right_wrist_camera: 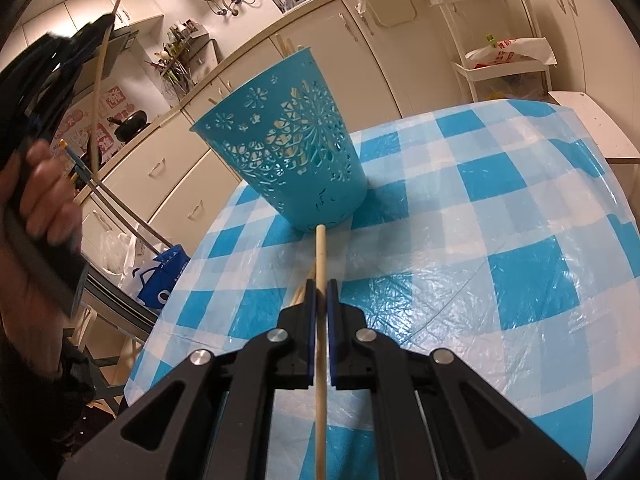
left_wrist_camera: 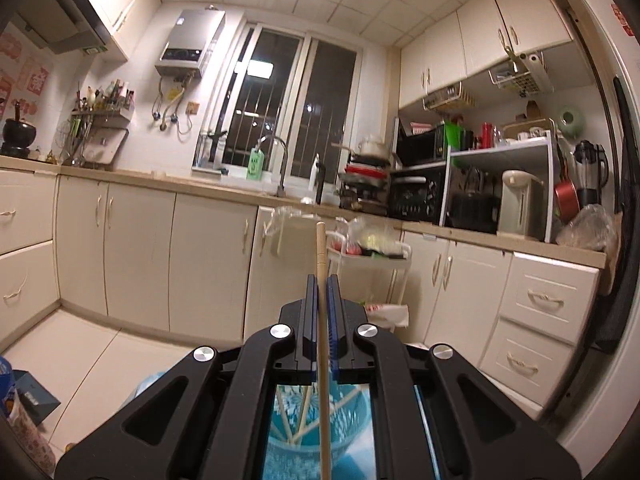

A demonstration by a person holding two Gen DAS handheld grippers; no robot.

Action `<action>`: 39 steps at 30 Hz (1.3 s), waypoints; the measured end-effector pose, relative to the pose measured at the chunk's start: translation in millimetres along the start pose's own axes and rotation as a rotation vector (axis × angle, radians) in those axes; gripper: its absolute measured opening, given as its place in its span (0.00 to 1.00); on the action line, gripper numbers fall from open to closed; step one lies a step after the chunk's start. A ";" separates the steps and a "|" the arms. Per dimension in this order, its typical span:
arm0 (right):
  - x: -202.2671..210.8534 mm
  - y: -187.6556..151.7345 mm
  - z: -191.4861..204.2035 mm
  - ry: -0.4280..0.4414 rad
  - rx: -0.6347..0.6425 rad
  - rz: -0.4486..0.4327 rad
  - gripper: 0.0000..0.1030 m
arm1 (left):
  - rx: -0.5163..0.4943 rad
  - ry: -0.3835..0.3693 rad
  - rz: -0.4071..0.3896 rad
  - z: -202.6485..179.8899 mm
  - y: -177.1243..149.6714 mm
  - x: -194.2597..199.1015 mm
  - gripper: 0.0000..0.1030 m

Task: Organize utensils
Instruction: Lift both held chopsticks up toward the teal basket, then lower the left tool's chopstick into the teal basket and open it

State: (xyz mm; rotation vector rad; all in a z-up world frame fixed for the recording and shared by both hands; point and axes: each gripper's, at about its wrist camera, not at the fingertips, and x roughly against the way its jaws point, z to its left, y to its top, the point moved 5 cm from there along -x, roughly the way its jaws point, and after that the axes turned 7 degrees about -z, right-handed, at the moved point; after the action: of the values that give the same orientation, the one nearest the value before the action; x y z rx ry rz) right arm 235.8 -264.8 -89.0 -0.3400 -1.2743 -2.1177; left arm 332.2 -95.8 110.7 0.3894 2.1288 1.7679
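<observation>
Both grippers are clamped shut, each on one wooden chopstick. The left gripper holds its chopstick raised; the right gripper aims its chopstick at the blue perforated basket just ahead. Likely next: lifting the tips over its rim.

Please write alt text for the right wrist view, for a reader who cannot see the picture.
The right tongs are shut on a wooden chopstick that points at a blue cut-out basket standing on a blue-and-white checked table. More chopsticks stand in the basket. At left, a hand lifts the left tongs, which hold another chopstick, in front of cream cabinets.
</observation>
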 end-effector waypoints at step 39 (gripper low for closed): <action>15.1 105.7 5.2 0.024 0.035 -0.264 0.06 | -0.017 0.144 0.182 39.6 -126.9 -50.2 0.05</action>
State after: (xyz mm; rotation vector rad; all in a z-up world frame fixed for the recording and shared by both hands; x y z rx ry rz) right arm 291.1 -301.0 -4.9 -0.1368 -1.4048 -2.3063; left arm 395.7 -105.3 -16.0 0.4778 2.2373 1.9674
